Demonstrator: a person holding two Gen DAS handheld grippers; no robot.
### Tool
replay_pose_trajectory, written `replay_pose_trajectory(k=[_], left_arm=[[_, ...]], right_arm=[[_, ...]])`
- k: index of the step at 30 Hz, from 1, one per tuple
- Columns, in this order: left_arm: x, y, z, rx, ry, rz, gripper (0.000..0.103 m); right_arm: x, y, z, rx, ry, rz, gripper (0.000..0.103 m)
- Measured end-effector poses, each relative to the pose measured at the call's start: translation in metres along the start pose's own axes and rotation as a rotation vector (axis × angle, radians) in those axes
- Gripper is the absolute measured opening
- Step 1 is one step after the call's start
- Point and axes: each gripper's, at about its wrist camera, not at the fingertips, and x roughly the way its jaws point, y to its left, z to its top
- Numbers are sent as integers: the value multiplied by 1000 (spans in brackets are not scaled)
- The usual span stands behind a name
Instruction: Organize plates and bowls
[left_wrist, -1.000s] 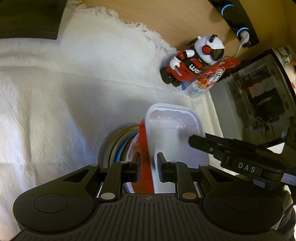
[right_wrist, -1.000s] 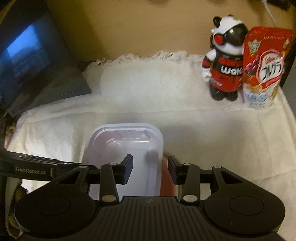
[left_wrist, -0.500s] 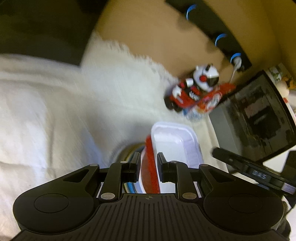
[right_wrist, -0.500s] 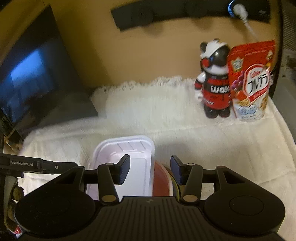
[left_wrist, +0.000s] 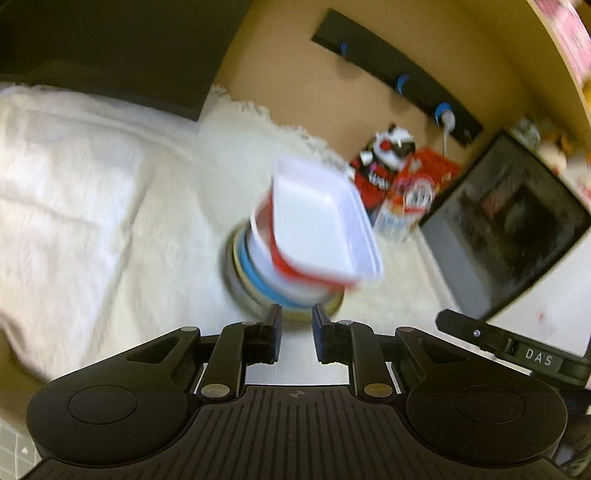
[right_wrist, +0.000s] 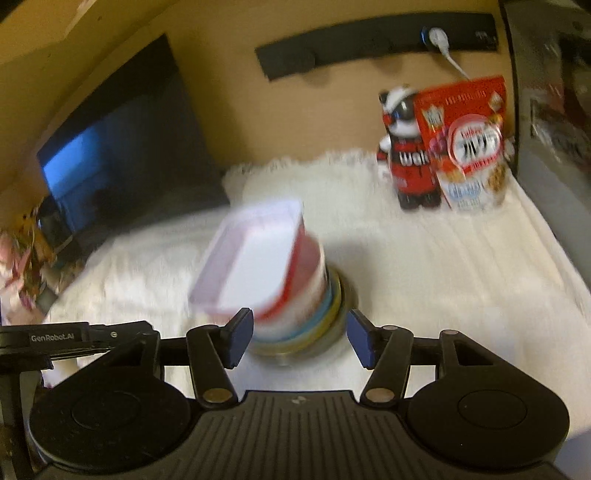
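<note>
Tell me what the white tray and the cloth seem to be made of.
Tray: probably thin plastic or foam, smooth and matte; its rim is thin with rounded corners. Blur leaves it open.
Cloth: soft woven textile, off-white, wrinkled, with a fringed far edge.

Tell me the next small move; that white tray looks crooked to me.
Probably nudge the white tray level on the stack: it sits tilted and overhangs one side. Both tools are off it, the right tool opening with nothing between its pads.

Dim warm indoor light, heavy motion blur in both views, fisheye bending at edges, bg soft.
</note>
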Motion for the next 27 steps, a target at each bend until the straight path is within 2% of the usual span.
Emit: replay_pose_trajectory(k=[2, 4, 6, 9, 10, 12, 14, 15, 18, 27], left_arm=[[-3, -14, -32, 53, -20, 33, 19], [-5, -27, -63, 86, -36, 64, 14], [-12, -39, -92, 115, -89, 98, 14], [-22, -53, -118, 161, -169, 176, 14], [-25, -57, -123, 168, -184, 213, 14], [-28, -61, -132, 172, -194, 235, 14], [-28, -61, -139, 173, -162, 214, 14], [-28, -62, -143, 173, -145, 200, 10], [-34, -65, -154, 180, -146, 214, 11], [-50, -76, -165, 224, -210, 255, 11]], right_arm=[[-6, 0, -26, -15, 19, -3, 56], [-10, 0, -54, -42, 27, -23, 56], [-15, 2, -79, -63, 20, -48, 56], [-26, 12, -112, -106, -23, -79, 57], [-30, 16, -121, -132, -40, -81, 59], [-38, 25, -135, -180, -76, -83, 65], [-45, 31, -146, -197, -105, -75, 68], [-46, 33, -148, -200, -110, -71, 69], [-49, 37, -155, -221, -122, -92, 70], [-59, 25, -161, -175, -154, -99, 75]])
